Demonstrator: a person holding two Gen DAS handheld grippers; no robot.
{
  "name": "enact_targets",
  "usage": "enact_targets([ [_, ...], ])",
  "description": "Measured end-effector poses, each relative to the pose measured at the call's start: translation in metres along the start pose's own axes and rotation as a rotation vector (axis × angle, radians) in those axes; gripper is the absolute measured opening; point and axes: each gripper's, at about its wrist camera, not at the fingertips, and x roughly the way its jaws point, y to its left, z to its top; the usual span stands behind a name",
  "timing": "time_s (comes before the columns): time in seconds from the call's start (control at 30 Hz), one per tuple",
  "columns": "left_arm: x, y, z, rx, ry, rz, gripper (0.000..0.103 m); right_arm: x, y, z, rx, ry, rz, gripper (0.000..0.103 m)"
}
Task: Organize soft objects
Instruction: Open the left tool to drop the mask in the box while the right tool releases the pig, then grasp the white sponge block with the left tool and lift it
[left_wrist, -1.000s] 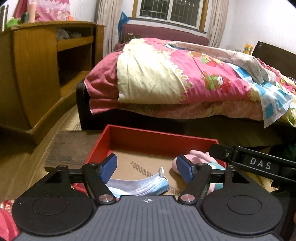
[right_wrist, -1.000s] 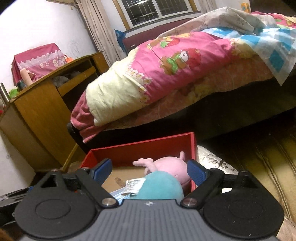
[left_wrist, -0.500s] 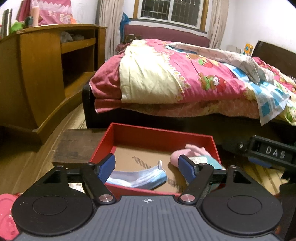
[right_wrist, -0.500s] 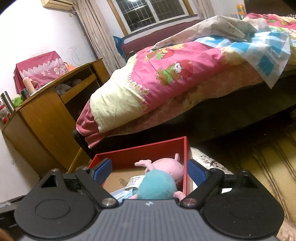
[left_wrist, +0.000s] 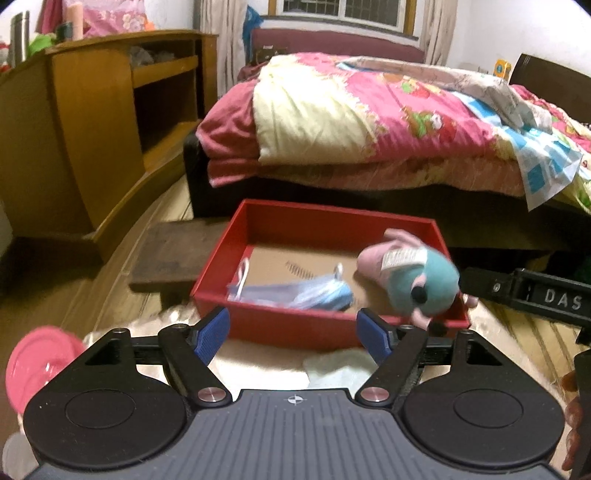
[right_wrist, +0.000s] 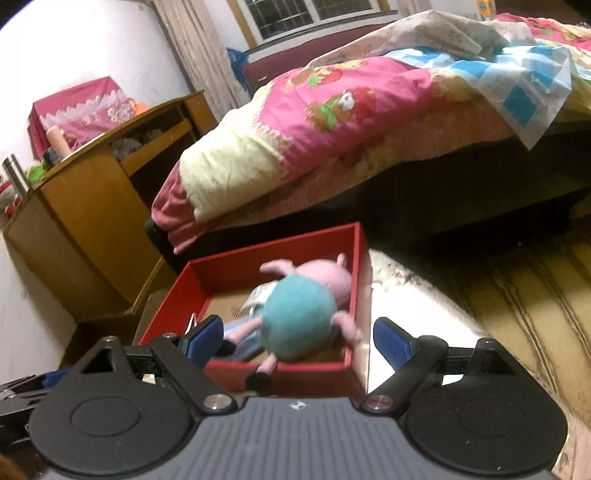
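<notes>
Hovering low in the frame in their own views, the left gripper (left_wrist: 293, 334) and the right gripper (right_wrist: 297, 341) are both standing with jaws spread wide, and neither is gripping anything. In the left view the red box (left_wrist: 317, 218) is sitting just above the gripper, at the middle of the frame. A blue face mask (left_wrist: 295, 293) is lying crumpled toward its lower left inside, and a plush toy (left_wrist: 417, 273) with a pink head and teal body is resting against the right wall, one foot seeming to hang over the near rim, though blur is making that hard to confirm. The toy and mask are lying near each other but apart. A pale cloth (left_wrist: 340, 371) is showing just below the box, between the left gripper's fingers, and something pink (left_wrist: 40, 360) is sitting at the lower left edge; what it is cannot be told.

The step in hand appears to be the pause after placing, with two soft things already boxed. The next move is probably calling for one open gripper to be lowering over the pale cloth, pinching a fold, and lifting it clear over the near wall of the box.
</notes>
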Motion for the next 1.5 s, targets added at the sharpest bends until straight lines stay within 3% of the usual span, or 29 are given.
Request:
enact_targets([
  [0.5, -0.014, 0.015, -0.047, 0.01, 0.119, 0.02, 0.076, -0.013, 0.017, -0.033, -0.05, 0.068, 0.047, 0.067],
  [0.97, -0.003, -0.007, -0.065, 0.216, 0.161, 0.022, 0.078, -0.033, 0.026, -0.062, -0.055, 0.171, 0.125, 0.067],
  [1.2, 0.02, -0.005, -0.071, 0.265, 0.249, 0.019, 0.071, -0.037, 0.021, -0.07, -0.035, 0.221, 0.136, 0.067],
  [1.5, 0.025, 0.002, -0.063, 0.22, 0.297, -0.001, 0.058, -0.036, 0.018, -0.071, -0.005, 0.247, 0.15, 0.067],
])
